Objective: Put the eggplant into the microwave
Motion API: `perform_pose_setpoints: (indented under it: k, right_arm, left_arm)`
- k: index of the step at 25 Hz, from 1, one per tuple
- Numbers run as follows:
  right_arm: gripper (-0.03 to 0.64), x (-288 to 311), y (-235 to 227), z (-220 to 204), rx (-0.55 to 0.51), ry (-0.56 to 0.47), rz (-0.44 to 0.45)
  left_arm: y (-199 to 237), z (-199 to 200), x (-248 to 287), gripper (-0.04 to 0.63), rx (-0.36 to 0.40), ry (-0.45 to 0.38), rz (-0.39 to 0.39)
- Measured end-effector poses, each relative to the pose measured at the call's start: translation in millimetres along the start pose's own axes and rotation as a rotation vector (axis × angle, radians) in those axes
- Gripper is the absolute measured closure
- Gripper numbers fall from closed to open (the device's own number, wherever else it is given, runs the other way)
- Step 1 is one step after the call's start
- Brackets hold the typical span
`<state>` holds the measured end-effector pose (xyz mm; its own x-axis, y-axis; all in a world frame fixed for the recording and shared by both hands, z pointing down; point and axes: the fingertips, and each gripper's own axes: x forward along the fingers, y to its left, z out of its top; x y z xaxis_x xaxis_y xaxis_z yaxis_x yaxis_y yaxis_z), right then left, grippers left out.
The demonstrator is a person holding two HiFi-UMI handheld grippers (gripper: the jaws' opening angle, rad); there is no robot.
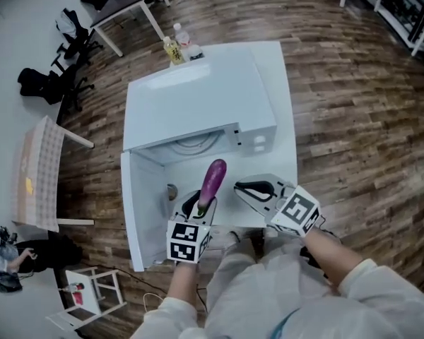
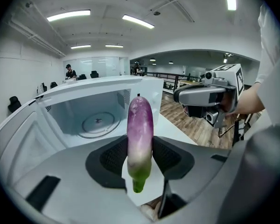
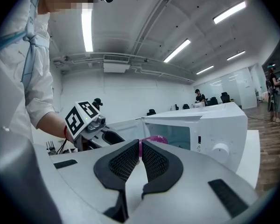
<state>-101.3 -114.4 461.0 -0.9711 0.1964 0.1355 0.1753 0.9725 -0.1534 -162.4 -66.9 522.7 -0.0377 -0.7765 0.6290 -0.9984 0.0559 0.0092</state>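
Note:
A purple eggplant [image 1: 213, 179] with a green stem end sits between the pads of my left gripper [image 1: 201, 202], which is shut on it. Its purple tip points at the open front of the white microwave [image 1: 198, 104]. In the left gripper view the eggplant [image 2: 140, 139] stands upright between the pads, with the microwave's cavity and glass turntable [image 2: 98, 122] just behind it. The microwave door [image 1: 136, 210] hangs open to the left. My right gripper [image 1: 244, 187] hovers just right of the eggplant, shut and empty; its pads [image 3: 130, 160] meet at the tips.
The microwave stands on a white table [image 1: 286, 119]. Bottles [image 1: 175, 48] stand at the table's far edge. A checkered table [image 1: 39, 171], black chairs [image 1: 49, 83] and a white stool [image 1: 92, 295] are on the wood floor to the left.

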Motion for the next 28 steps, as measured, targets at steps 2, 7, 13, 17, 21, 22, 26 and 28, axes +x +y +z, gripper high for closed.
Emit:
perform_pose_setpoints:
  k: [2, 7, 13, 17, 21, 22, 26, 28]
  right_arm:
    - [0.575, 3.7, -4.7, -4.1, 0.014, 0.002, -0.016]
    - [0.575, 13.7, -17.0, -11.4, 0.045, 0.006, -0.074]
    - [0.575, 28.2, -29.2, -15.5, 0.054, 0.014, -0.124]
    - [0.575, 34.5, -33.0, -17.2, 0.054, 0.019, -0.146]
    - [0.575, 36.1, -39.5, -17.3, 0.066, 0.022, -0.176]
    - [0.575, 36.6, -41.2, -17.1, 0.069, 0.020, -0.185]
    - [0.575, 42.5, -51.7, -19.5, 0.087, 0.003, -0.232]
    - [0.575, 47.8, -58.2, -21.3, 0.089, -0.003, -0.251]
  left_arm:
    - [8.5, -3.6, 6.4, 0.428, -0.002, 0.019, 0.004]
    - [32.6, -10.8, 24.0, 0.428, 0.036, 0.067, -0.003]
    - [67.7, -19.1, 54.0, 0.428, 0.155, 0.112, 0.037]
    - [90.3, -18.5, 76.4, 0.428, 0.246, 0.127, 0.069]
    - [110.7, -9.0, 98.1, 0.428, 0.307, 0.141, 0.100]
    - [114.8, -6.7, 103.2, 0.428, 0.324, 0.144, 0.106]
    - [126.8, -0.2, 121.2, 0.428, 0.367, 0.146, 0.125]
    - [131.3, 1.0, 129.9, 0.428, 0.377, 0.153, 0.126]
